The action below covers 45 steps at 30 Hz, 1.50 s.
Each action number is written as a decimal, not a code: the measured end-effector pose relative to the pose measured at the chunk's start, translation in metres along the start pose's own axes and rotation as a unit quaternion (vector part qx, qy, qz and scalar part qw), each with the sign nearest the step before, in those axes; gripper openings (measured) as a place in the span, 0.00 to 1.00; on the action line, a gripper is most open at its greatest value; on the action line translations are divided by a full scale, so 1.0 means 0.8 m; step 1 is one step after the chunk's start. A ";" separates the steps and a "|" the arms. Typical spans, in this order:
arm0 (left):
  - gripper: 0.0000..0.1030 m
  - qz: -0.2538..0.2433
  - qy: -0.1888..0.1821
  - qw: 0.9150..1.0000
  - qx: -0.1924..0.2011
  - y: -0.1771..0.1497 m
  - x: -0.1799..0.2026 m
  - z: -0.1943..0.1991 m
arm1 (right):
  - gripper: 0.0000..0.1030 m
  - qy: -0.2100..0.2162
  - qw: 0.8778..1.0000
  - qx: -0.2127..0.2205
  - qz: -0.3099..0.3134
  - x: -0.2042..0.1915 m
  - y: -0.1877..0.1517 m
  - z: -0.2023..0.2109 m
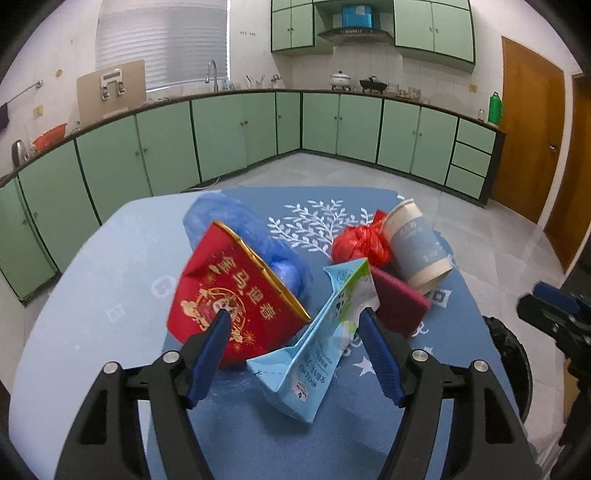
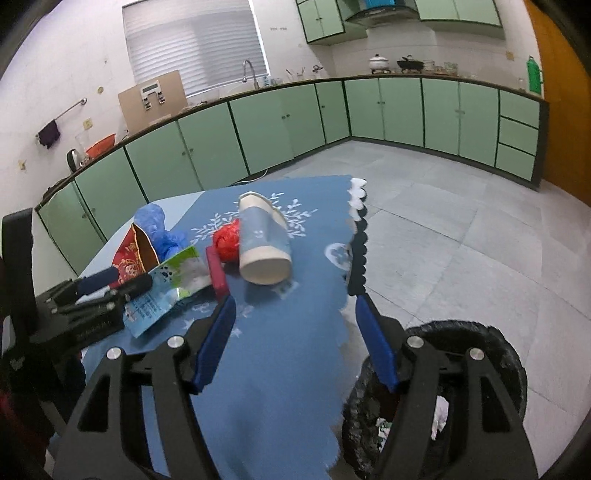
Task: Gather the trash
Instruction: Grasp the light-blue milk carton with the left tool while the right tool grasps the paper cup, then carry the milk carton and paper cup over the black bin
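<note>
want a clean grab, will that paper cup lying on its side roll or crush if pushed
The paper cup lies on its side on the blue tablecloth, so a nudge would probably roll it in a curve. It looks empty and thin-walled, so likely light and easily crushed.

Saw pale green base cabinets (image 1: 229, 133) running under a dark counter along two walls, with matching wall cabinets (image 1: 432, 26) above. Noted a closed window blind (image 1: 162, 40) behind a curved faucet (image 1: 212, 74). Found a brown board (image 1: 110, 92) leaning upright on the counter, a white device (image 1: 112, 84) set against it. Spotted a red basin (image 1: 50, 134) and a metal kettle (image 1: 17, 151) further left, and a dark cloth (image 2: 49, 134) hanging from a wall rail. Picked out a white pot (image 1: 340, 79) beside a black wok (image 1: 373, 85) below the range hood (image 1: 354, 33). Saw a green bottle (image 1: 495, 108) at the counter's end, near a wooden door (image 1: 532, 129). Noted grey floor tiles (image 1: 332, 170) and a blue tablecloth (image 1: 258, 435) printed with white leaves.
</note>
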<state>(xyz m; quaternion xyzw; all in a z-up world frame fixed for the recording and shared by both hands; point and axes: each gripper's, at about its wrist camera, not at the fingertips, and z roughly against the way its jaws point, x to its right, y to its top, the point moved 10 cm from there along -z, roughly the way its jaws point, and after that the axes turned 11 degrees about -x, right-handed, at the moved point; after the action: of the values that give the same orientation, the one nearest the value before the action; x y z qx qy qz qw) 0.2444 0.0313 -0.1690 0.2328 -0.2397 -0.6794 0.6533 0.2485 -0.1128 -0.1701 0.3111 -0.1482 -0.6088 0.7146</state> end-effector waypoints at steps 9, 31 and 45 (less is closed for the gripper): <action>0.42 -0.009 -0.013 0.999 -0.028 -0.007 0.005 -0.022 | 0.64 0.011 1.000 -0.002 0.012 -0.010 0.041 -0.047; 0.19 0.008 -0.035 0.998 -0.052 -0.011 0.021 -0.046 | 0.48 0.017 0.995 -0.085 0.041 -0.024 0.065 -0.140; 0.08 0.018 -0.054 0.998 -0.005 -0.005 0.028 0.022 | 0.47 0.068 0.997 -0.028 0.020 -0.032 0.057 -0.040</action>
<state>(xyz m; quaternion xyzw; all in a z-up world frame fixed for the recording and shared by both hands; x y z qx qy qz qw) 0.2295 0.0094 -0.1578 0.1882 -0.2747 -0.6804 0.6529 0.2973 -0.0767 -0.1615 0.3286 -0.0881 -0.5753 0.7438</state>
